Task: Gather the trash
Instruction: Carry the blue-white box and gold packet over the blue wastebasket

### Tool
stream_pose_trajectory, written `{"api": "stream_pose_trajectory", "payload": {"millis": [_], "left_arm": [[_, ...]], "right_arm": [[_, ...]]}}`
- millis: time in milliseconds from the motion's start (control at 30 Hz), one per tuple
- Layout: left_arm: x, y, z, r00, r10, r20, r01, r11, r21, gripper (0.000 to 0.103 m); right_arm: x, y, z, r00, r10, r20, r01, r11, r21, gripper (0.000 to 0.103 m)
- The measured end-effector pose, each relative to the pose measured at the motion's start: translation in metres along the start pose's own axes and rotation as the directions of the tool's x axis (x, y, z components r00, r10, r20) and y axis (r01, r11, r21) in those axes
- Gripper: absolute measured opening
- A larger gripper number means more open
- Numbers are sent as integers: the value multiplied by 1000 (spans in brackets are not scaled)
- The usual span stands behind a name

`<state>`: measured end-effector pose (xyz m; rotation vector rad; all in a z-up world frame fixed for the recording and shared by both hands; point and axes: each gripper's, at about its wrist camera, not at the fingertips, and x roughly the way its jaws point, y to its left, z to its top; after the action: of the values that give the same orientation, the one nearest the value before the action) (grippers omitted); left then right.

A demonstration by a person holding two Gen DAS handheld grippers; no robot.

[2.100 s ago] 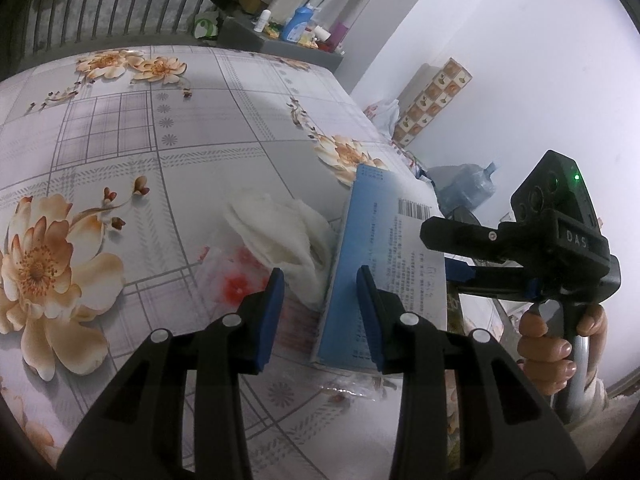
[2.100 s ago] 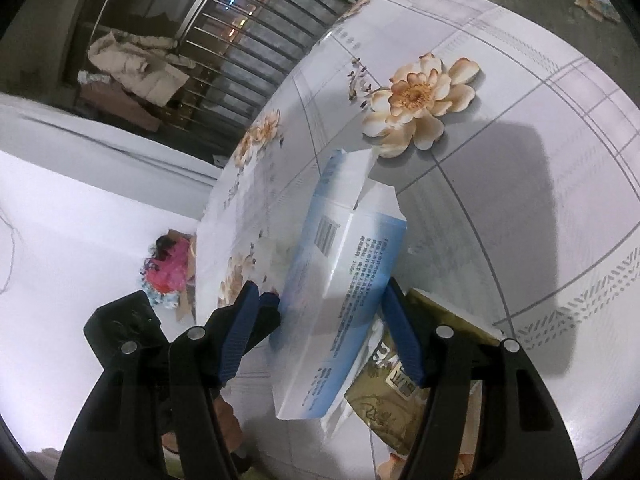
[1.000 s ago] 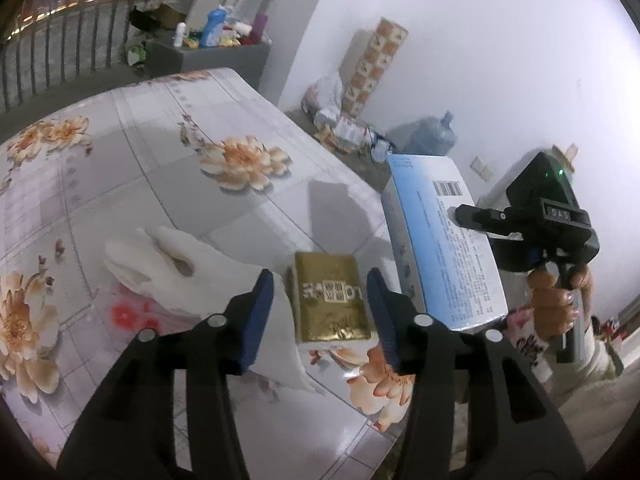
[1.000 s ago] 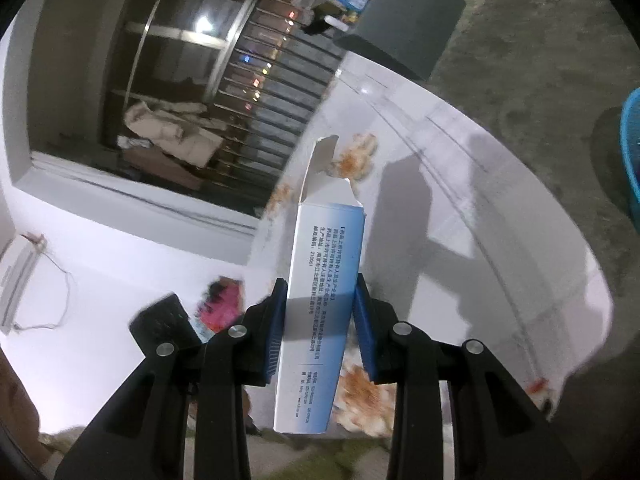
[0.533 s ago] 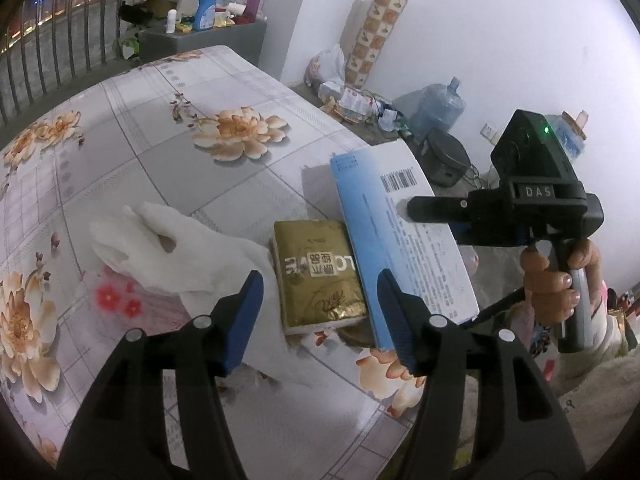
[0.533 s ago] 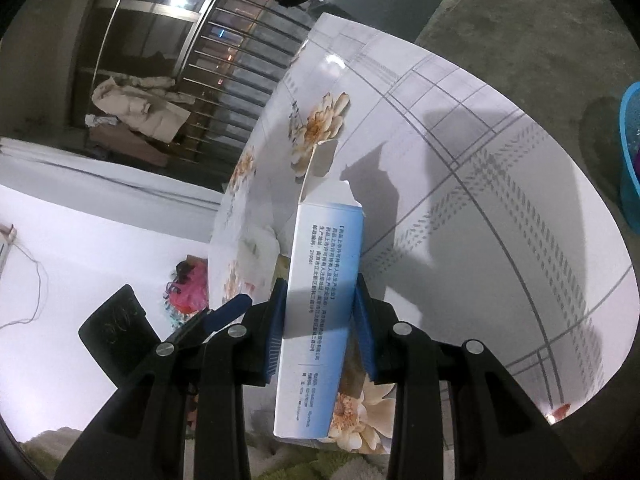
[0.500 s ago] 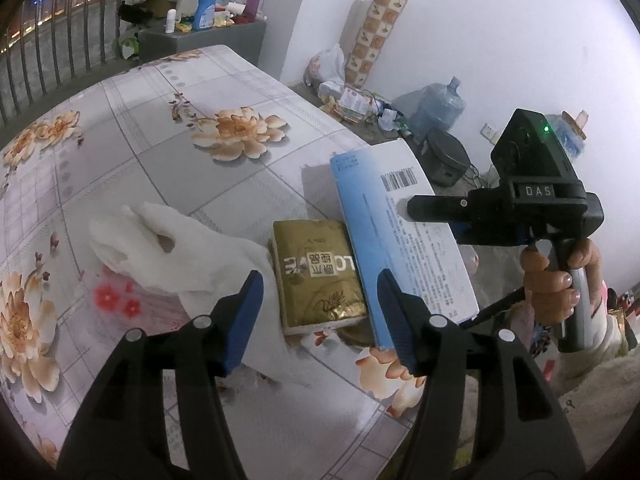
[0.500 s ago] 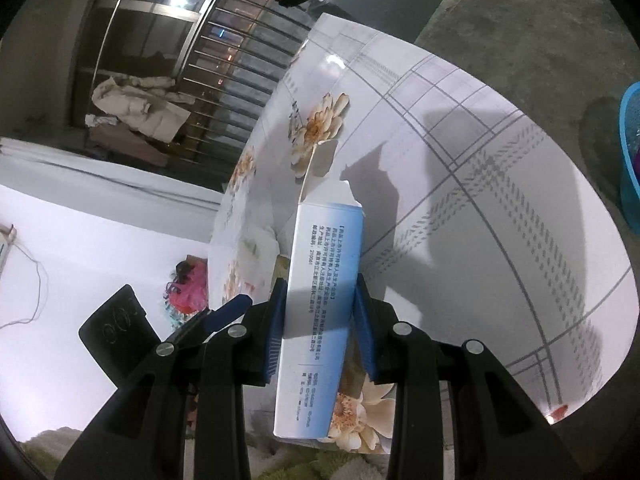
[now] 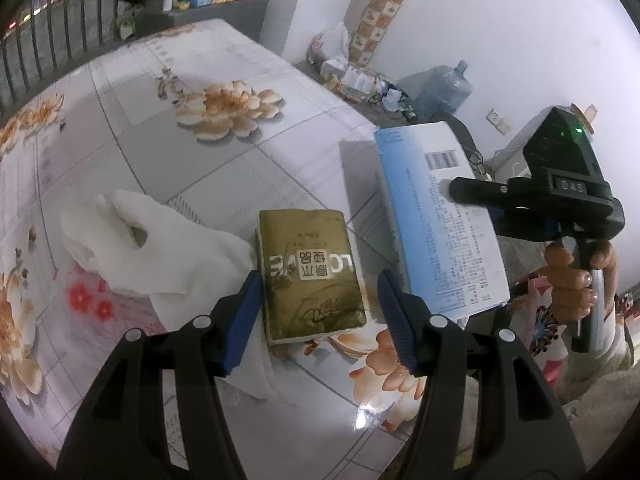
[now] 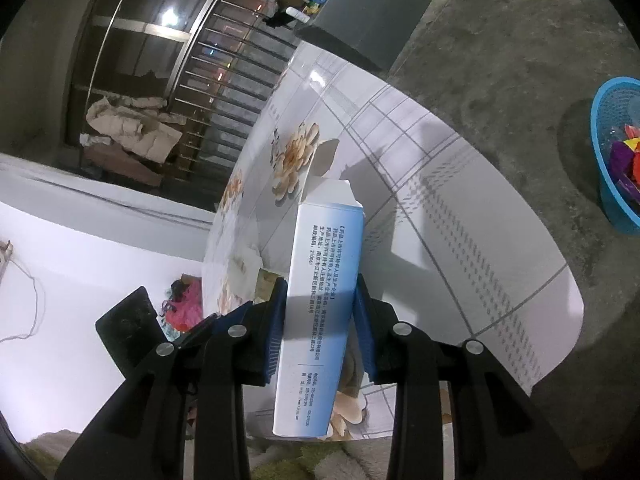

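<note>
A gold packet (image 9: 310, 272) lies flat on the flowered table (image 9: 168, 148), beside a crumpled white tissue (image 9: 152, 252). My left gripper (image 9: 318, 318) is open, its blue pads on either side of the packet's near end, not touching it. My right gripper (image 10: 320, 324) is shut on a tall white-and-blue carton (image 10: 324, 288), held upright off the table with its top flap open. The carton also shows in the left wrist view (image 9: 436, 220), to the right of the packet.
A blue basket (image 10: 616, 152) with coloured scraps stands on the concrete floor at the far right. A grey cabinet (image 10: 364, 12) with bottles stands beyond the table. A water jug (image 9: 444, 88) and bags sit by the wall. The table edge (image 10: 560, 304) runs close on the right.
My left gripper has closed in on the gold packet, which now sits between the open pads. My right gripper has lifted and tilted the carton slightly; the blue basket has come into view.
</note>
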<state>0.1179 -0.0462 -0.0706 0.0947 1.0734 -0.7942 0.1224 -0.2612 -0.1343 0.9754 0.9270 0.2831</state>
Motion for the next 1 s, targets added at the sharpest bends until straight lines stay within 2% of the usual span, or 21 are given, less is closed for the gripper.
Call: {"api": "stream_pose_trajectory", "payload": {"millis": [167,300,533,600,833,1000], "left_arm": [[6,1,2,1000,3,-14,-3,1000,-20,56],[7,-6,4,1000,-6,-14,6,1000,5,56],[18,-17,7,997,68,-33,-66,997,49,55],[19,-17,8,996,82,-32,-80,996,49,51],[13,-26,15,998,66,-12,-65,997,47,49],[8,-49,41,999,26,21,-27,996,82,49]], "right_arm": [[-2,-2,-2,1000,4,4,-4,1000,8,32],[-2,-3,-2,1000,6,5,-6,1000,9,32],[-5,-7,-2,1000,23,10,-23,1000,12,32],[-7,-10,-2,999,33,14,-33,999,15,32],[-23,-21,-3,994,91,54,-94,995,39,32],[-52,-31,-3,982,124,145,-133,990,52,32]]}}
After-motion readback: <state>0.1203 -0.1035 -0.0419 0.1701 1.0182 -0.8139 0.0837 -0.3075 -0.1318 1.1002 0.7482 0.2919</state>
